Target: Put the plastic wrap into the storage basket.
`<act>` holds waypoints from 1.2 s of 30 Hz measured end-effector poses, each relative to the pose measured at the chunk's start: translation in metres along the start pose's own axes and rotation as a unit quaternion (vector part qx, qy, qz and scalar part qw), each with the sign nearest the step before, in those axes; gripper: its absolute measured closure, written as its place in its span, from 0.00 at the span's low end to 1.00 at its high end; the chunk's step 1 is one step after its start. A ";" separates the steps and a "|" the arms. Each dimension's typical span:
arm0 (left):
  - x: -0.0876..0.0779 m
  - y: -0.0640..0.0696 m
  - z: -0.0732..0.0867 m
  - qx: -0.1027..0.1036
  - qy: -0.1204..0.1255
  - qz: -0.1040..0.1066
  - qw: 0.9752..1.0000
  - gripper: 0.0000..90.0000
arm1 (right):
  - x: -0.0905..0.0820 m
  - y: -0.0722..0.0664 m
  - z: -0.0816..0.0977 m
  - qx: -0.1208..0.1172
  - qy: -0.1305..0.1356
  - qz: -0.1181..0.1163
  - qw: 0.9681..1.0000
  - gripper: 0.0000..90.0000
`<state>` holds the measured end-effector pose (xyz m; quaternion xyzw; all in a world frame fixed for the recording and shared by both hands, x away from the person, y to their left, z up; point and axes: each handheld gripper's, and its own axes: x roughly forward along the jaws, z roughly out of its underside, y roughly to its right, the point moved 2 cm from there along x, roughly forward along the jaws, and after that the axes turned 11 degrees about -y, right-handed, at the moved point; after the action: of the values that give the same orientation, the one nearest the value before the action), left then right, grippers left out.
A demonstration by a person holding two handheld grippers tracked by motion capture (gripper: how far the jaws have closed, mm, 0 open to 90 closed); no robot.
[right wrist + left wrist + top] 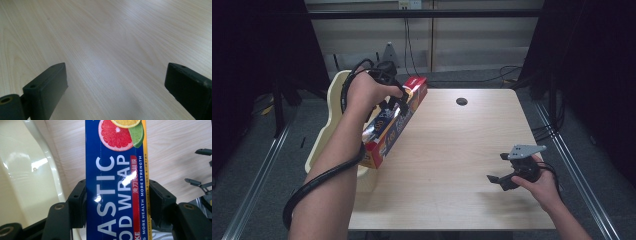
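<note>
A long blue and red box of plastic food wrap (393,126) hangs tilted over the table's left edge, its far end toward the back. My left gripper (394,105) is shut on it near the middle. In the left gripper view the box (115,182) runs up between the two black jaws, which press on both of its long sides. My right gripper (502,169) rests low over the table at the front right, held by a hand, with its jaws wide apart. The right gripper view has bare wood (107,50) between those jaws.
A cream plastic tray or chair shell (328,125) sits off the left side of the wooden table (452,150). A dark round hole (461,101) is in the tabletop near the back. Cables and metal rails run along the floor on both sides.
</note>
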<state>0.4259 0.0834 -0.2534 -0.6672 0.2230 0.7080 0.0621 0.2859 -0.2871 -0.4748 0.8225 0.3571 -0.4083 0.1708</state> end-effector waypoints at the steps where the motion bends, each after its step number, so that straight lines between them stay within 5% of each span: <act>1: -0.002 -0.001 0.001 0.000 0.001 -0.002 1.000 0.46 | 0.000 0.000 0.000 -0.001 -0.001 0.000 1.000 0.05; 36: -0.041 -0.028 0.026 -0.039 0.028 -0.012 0.999 0.46 | 0.000 0.001 0.000 0.003 -0.002 0.002 1.000 0.05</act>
<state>0.4166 0.1273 -0.2198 -0.6915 0.1894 0.6960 0.0382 0.2863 -0.2876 -0.4750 0.8234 0.3535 -0.4103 0.1697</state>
